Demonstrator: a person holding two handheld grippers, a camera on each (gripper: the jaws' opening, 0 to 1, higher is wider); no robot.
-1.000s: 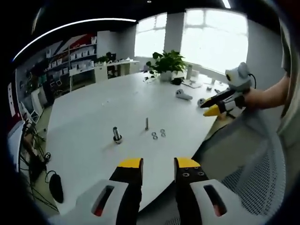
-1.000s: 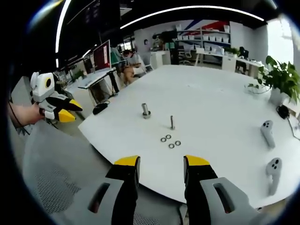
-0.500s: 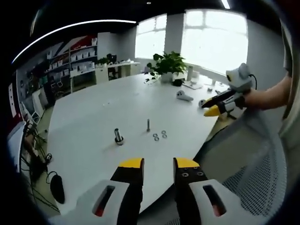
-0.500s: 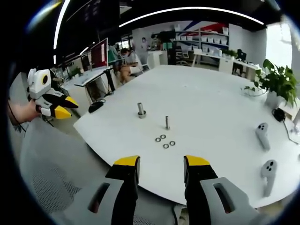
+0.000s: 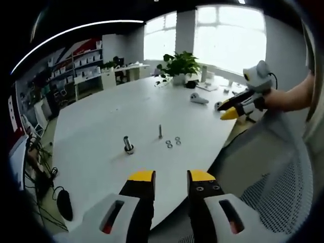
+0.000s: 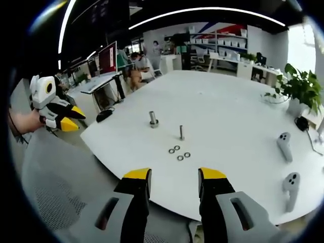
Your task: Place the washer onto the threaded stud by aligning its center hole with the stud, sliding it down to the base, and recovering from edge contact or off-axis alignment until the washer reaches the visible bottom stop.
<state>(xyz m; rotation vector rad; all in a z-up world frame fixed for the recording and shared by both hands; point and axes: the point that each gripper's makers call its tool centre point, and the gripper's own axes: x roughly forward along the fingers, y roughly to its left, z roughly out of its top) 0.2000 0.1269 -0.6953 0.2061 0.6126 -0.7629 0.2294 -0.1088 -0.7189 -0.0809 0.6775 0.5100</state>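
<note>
A thin threaded stud (image 5: 160, 131) (image 6: 181, 132) stands upright near the middle of the white table (image 5: 101, 126) (image 6: 228, 111). Several small washers (image 5: 173, 143) (image 6: 179, 153) lie flat on the table just in front of the stud. My left gripper (image 5: 171, 177) hovers off the table's near edge, open and empty, and is seen again as the left gripper (image 6: 65, 117) in a hand at the far left. My right gripper (image 6: 175, 176) is also open and empty, short of the table edge, and appears as the right gripper (image 5: 238, 106) at the right.
A thicker bolt on a round base (image 5: 128, 145) (image 6: 153, 119) stands beside the stud. Two white controllers (image 6: 283, 144) and a potted plant (image 5: 177, 63) sit further back. A mesh chair (image 5: 283, 187) (image 6: 55, 187) is between me and the table. A black mouse (image 5: 64, 205) lies on a lower surface.
Both views have drifted slightly with the hands, the right one pulling back a little from the table. The stud, washers and bolt have not moved, and both grippers stay open.
</note>
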